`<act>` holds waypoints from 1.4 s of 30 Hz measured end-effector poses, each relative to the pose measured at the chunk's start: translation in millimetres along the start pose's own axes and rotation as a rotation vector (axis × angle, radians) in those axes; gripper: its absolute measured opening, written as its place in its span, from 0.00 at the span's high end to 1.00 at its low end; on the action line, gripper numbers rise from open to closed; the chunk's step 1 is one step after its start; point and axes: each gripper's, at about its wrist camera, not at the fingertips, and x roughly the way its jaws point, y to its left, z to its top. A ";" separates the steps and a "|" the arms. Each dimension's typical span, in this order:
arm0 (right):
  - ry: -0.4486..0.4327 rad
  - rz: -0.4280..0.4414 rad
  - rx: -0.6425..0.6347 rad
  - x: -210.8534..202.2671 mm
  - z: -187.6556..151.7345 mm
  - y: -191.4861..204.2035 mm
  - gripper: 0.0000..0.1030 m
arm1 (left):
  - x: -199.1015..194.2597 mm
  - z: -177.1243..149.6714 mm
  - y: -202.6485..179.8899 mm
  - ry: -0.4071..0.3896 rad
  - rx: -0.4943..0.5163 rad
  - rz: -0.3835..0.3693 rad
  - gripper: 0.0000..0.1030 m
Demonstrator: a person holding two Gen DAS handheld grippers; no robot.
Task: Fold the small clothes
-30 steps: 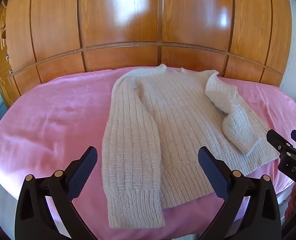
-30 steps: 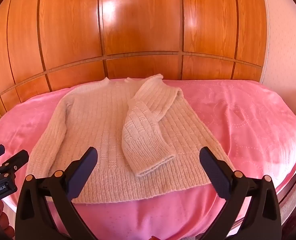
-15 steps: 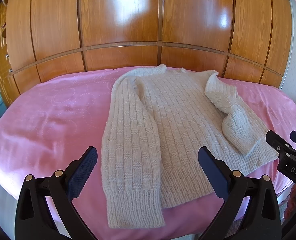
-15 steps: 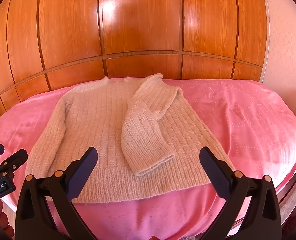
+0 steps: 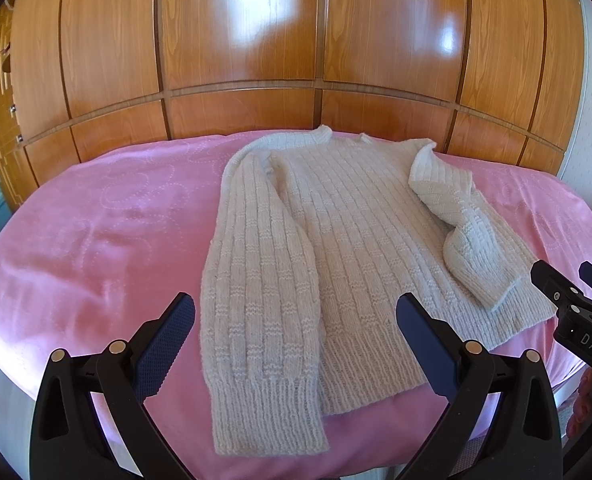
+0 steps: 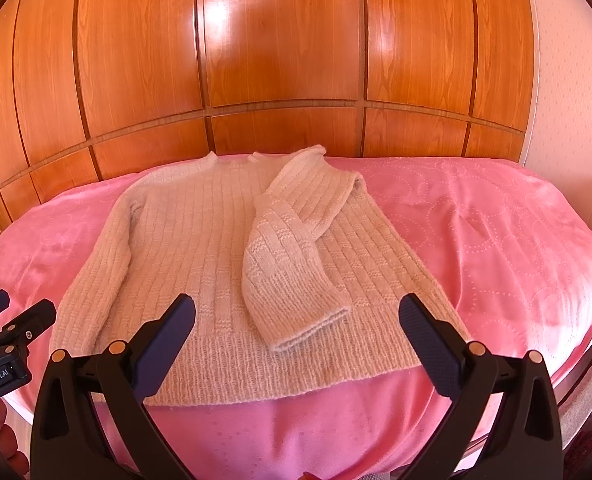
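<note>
Both tools hang above the near edge of the bed: the left gripper (image 5: 296,316) has its jaws spread wide with nothing between them, and so does the right gripper (image 6: 296,318). A cream knitted sweater (image 5: 348,248) lies flat on the pink bedspread (image 5: 96,248), hem toward the cameras (neck toward the glossy wooden wardrobe (image 5: 240,40)). Its right sleeve (image 6: 292,256) is folded across the body; its left sleeve (image 5: 260,280) runs straight down alongside.
</note>
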 end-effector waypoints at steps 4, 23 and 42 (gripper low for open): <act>0.004 0.003 -0.002 1.2 -0.3 0.3 0.02 | 1.0 -0.2 0.7 0.005 -0.002 -0.003 0.03; 0.023 0.006 0.004 3.7 -3.1 -2.9 0.02 | 8.4 -3.5 0.5 0.044 -0.005 -0.048 0.03; 0.028 0.003 0.020 15.8 -3.0 -8.4 0.02 | 38.7 -10.0 29.1 0.158 -0.191 -0.420 0.03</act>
